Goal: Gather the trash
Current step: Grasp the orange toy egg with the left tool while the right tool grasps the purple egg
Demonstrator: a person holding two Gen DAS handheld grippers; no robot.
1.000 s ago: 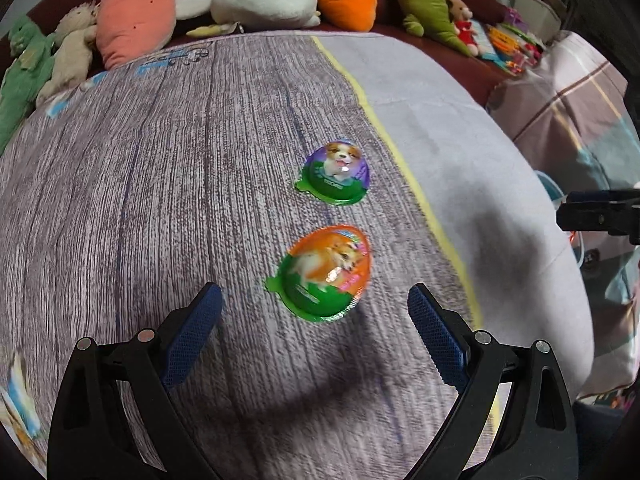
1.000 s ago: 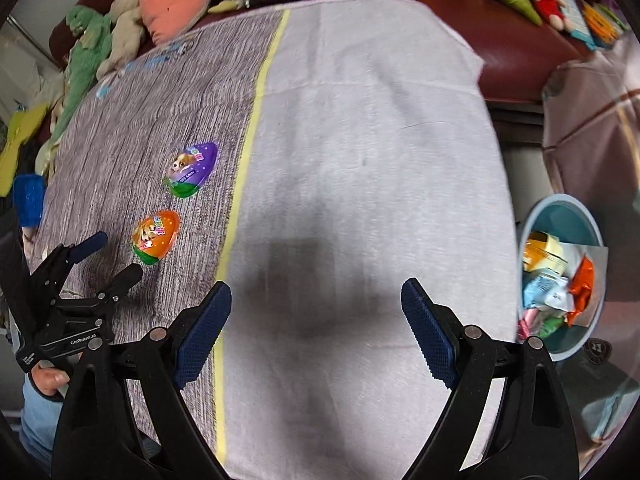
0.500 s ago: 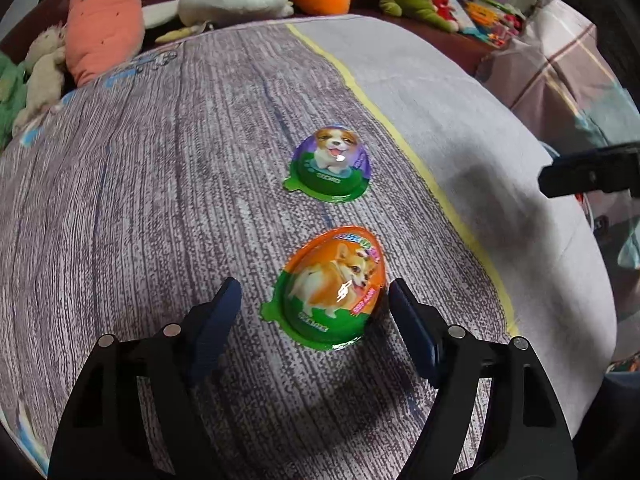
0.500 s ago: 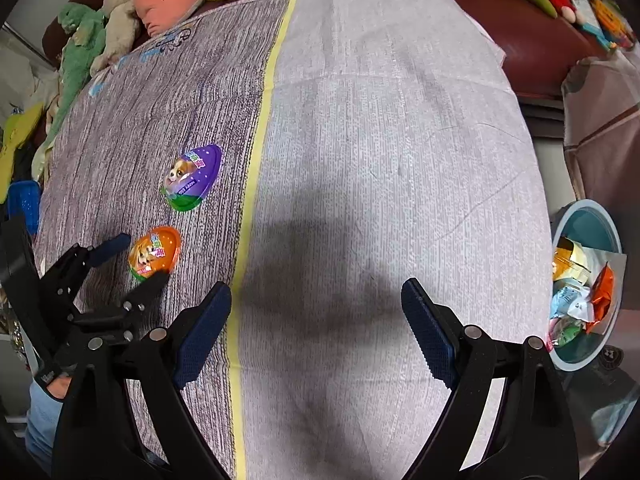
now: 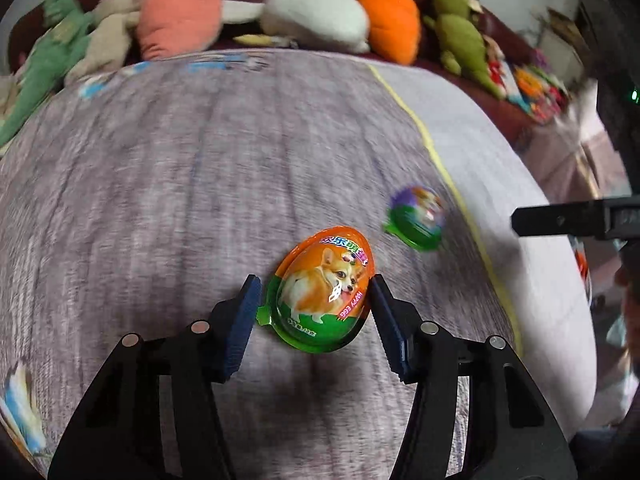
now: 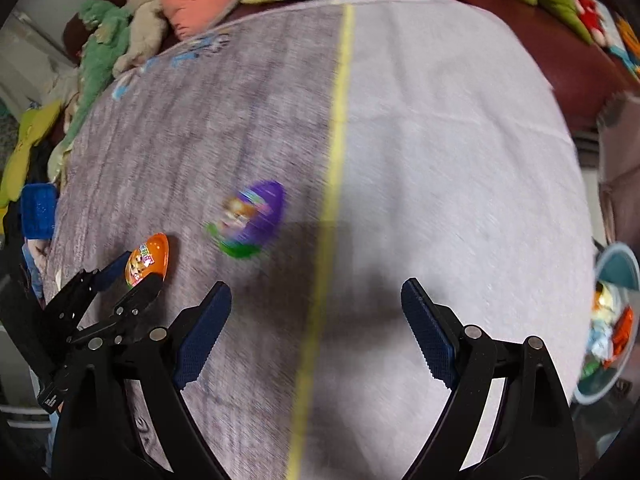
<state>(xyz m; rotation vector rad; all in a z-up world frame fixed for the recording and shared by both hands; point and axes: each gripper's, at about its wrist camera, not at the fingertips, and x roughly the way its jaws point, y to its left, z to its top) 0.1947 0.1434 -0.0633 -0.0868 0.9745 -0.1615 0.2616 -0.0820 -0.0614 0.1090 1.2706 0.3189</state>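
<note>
My left gripper (image 5: 314, 294) is shut on an orange-and-green toy egg pack (image 5: 324, 290) with a corgi picture and holds it just above the cloth. The same egg (image 6: 147, 260) shows in the right wrist view between the left gripper's fingers (image 6: 138, 280). A purple-and-green egg pack (image 5: 416, 218) lies on the cloth to the right of it, also in the right wrist view (image 6: 250, 218). My right gripper (image 6: 316, 312) is open and empty above the cloth near the yellow stripe.
A teal trash bin (image 6: 612, 332) with several wrappers stands on the floor past the table's right edge. Plush toys (image 5: 316, 16) line the sofa behind the table. The cloth (image 6: 440, 140) is purple on the left and pale on the right.
My left gripper has closed on the orange egg pack and lifted it, swinging left. The right gripper has moved left toward the purple egg.
</note>
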